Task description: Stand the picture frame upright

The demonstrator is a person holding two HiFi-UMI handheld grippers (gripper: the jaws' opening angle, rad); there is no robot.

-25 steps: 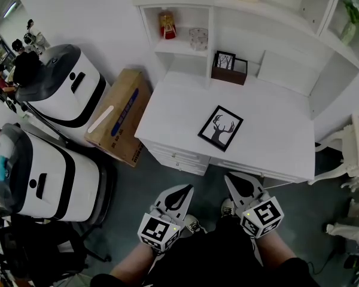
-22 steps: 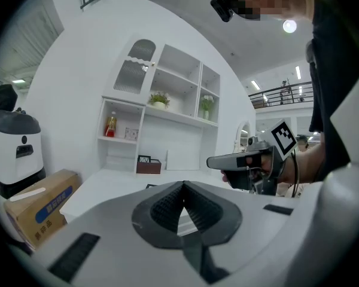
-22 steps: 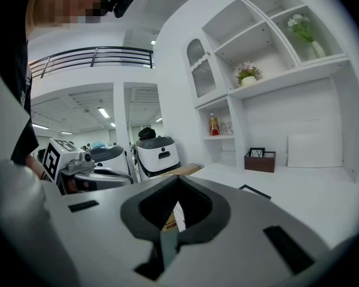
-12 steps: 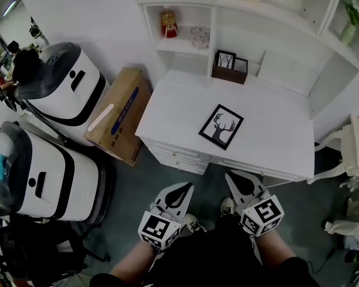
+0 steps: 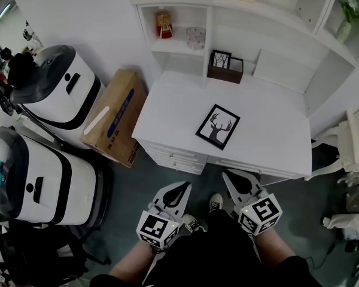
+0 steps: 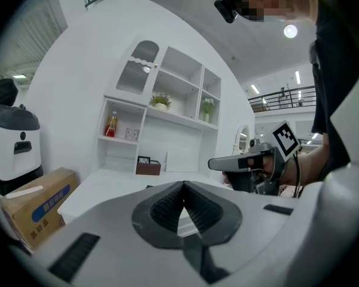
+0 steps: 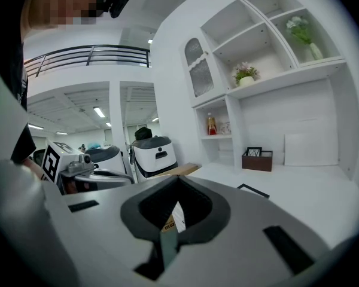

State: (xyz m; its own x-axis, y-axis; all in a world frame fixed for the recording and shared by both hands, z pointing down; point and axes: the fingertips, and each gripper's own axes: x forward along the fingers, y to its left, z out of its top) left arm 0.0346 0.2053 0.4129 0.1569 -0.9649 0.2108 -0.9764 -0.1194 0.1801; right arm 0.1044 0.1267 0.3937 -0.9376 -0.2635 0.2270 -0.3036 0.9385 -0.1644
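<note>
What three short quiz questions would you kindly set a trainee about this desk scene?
1. True or false: the black-framed deer picture stands upright on the white desk.
2. The left claw and right claw are: A both open; B both shut, empty; C shut on the picture.
3. In the head view, what sits right beside the desk's left end?
Key: 1 false, it lies flat. 2 B. 3 the brown cardboard box.
</note>
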